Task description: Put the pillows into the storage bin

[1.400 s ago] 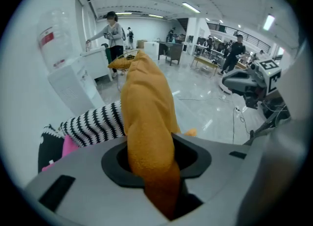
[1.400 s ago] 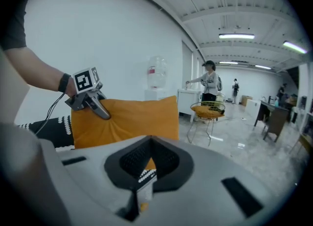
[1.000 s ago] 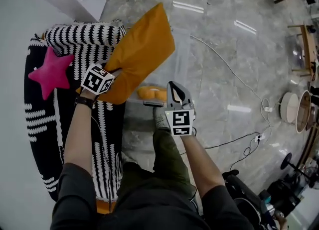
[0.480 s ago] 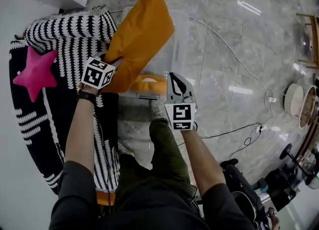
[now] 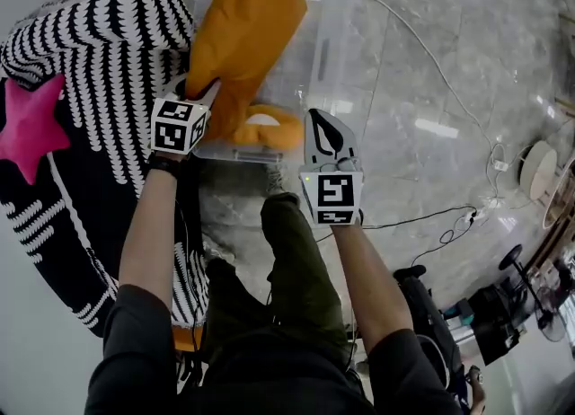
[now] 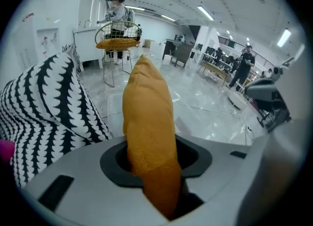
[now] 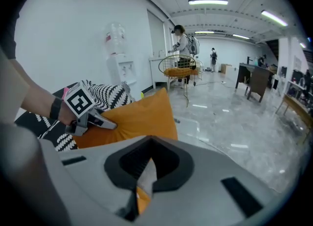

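- The striped cushion [image 5: 99, 45] is spread on the floor at the left, just beside the bin. The star pillow [image 5: 27, 126] is laid on it, well apart from the bin, and is judged not yet dealt with.
- The bin [image 5: 328, 36] is set open on the floor ahead of the person's legs, so that pillows can be lowered in from above.
- The held pillow [image 5: 247, 27] is pinched at its near lower corner by the left gripper [image 5: 202, 94], whose jaws are clamped on the fabric. It is held tilted over the bin's left half, judged so that it can be let down edge-first.
- The second pillow [image 5: 265, 130] is already lodged in the bin against the near wall.
- The right gripper [image 5: 316, 121] is placed at the bin's near right corner with its jaws pressed together. A pale sheet is seen between them in the right gripper view, so the rim is judged to be gripped to steady the bin.
- The striped cushion is cut off at the left edge of the head view.
- The bin's left wall and much of its floor are covered by the held pillow, whose top corner is cut off by the frame.
- The second pillow is partly masked by the held pillow.
- The left gripper's jaw tips are buried in fabric in its own view.
- What is pinched by the right gripper cannot be made out for certain.
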The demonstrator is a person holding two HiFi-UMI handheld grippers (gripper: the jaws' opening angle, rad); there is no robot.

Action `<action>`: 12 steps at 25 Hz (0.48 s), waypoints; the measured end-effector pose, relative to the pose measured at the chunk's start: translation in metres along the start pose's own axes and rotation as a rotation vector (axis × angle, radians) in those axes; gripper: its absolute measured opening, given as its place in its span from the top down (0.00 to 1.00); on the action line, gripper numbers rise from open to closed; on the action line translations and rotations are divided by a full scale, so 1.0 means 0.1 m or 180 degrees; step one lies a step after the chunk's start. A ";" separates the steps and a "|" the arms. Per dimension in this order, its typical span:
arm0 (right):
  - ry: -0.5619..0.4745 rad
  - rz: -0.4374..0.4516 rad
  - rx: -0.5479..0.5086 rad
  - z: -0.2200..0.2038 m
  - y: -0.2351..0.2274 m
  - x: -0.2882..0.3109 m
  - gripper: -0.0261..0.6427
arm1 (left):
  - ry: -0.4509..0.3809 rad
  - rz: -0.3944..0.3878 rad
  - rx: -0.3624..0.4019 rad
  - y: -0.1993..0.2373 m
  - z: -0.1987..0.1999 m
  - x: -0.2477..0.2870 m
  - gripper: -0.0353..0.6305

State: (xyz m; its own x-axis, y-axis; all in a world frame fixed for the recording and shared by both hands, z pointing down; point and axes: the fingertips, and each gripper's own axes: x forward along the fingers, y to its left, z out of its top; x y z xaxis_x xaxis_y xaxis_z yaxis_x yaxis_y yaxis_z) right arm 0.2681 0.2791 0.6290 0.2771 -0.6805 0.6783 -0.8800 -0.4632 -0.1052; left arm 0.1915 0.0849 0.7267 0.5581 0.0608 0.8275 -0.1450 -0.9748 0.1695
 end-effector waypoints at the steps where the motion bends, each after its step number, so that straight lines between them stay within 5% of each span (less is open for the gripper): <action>1: 0.0025 0.0008 0.0011 -0.08 -0.03 0.06 0.96 | -0.0007 0.0021 -0.0005 0.01 -0.06 0.10 0.70; 4: 0.0093 0.0015 0.0044 -0.31 -0.05 0.18 0.96 | -0.0020 0.0073 -0.0036 0.05 -0.20 0.33 0.70; 9: 0.0220 0.0004 0.0118 -0.64 -0.01 0.19 0.96 | -0.0039 0.0272 -0.0114 0.13 -0.37 0.58 0.50; 12: 0.0246 -0.0005 0.0163 -0.67 -0.05 0.20 0.96 | -0.0074 0.0341 -0.0177 0.16 -0.28 0.64 0.48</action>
State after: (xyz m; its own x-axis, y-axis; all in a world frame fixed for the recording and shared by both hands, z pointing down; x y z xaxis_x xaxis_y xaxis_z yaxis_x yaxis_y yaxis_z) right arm 0.2518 0.3059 0.6919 0.2462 -0.6347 0.7325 -0.8581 -0.4942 -0.1398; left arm 0.2016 0.0792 0.7974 0.5557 -0.0486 0.8300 -0.2495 -0.9620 0.1107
